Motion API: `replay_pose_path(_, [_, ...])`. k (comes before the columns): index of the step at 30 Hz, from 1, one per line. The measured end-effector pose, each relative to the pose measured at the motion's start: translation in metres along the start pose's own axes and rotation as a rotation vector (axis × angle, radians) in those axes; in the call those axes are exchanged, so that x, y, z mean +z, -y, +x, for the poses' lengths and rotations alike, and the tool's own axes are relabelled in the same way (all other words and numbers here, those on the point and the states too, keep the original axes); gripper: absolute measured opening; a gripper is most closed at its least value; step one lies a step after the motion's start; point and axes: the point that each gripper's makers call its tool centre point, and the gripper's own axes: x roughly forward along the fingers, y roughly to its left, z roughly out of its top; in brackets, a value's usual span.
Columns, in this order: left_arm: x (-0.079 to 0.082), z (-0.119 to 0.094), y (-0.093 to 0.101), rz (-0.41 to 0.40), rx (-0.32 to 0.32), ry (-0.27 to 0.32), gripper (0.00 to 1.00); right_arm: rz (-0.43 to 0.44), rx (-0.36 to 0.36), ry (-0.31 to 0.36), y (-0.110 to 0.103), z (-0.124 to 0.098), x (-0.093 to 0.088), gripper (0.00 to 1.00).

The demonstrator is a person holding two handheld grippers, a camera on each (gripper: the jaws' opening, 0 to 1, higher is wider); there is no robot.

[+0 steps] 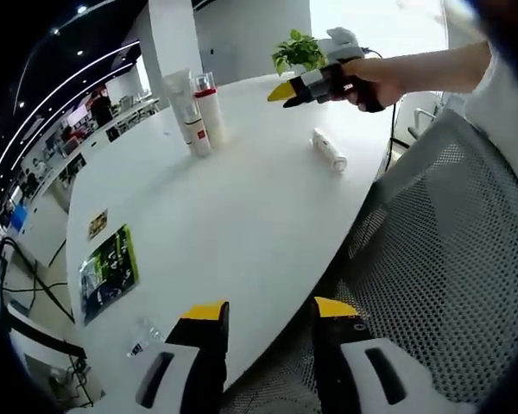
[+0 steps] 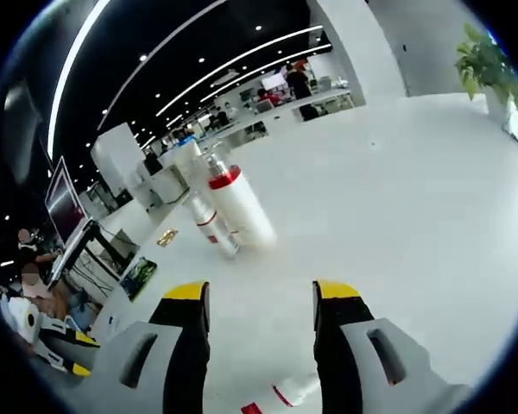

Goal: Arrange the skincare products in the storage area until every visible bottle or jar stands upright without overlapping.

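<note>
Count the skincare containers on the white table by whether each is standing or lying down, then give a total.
Standing: 3, the tall white tube, the bottle with the red band and the small bottle in front of them.
Lying down: 1, the white bottle near the table edge.
Total: 4

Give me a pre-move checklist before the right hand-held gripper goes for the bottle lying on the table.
1. Right hand-held gripper open and empty: ok.
2. Left hand-held gripper open, held back at the edge of the white oval table: ok.
3. Small white bottle with red markings upright: not ok, it lies on its side.
4. Tall white bottle with red collar, small white red-banded bottle and white tube upright: ok.
5. Lying bottle lined up between the right jaws: cannot tell.
</note>
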Motion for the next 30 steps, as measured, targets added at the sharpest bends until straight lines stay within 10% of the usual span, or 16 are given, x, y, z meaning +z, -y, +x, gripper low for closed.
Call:
replay_pose_path(7, [0.011,-0.003,0.008,0.033,-0.013,0.04,0.39,0.082,-0.089,-0.094,0.016,-0.028,-0.039,0.55])
replay_pose_path(17, [0.019,-0.007,0.007,0.073,0.002,0.08,0.38,0.131,-0.018,-0.257,-0.011,-0.034,-0.085,0.54])
replay_pose_path(30, [0.02,-0.008,0.008,0.093,0.004,0.08,0.37,-0.07,0.064,-0.356,-0.034,-0.008,-0.101,0.54])
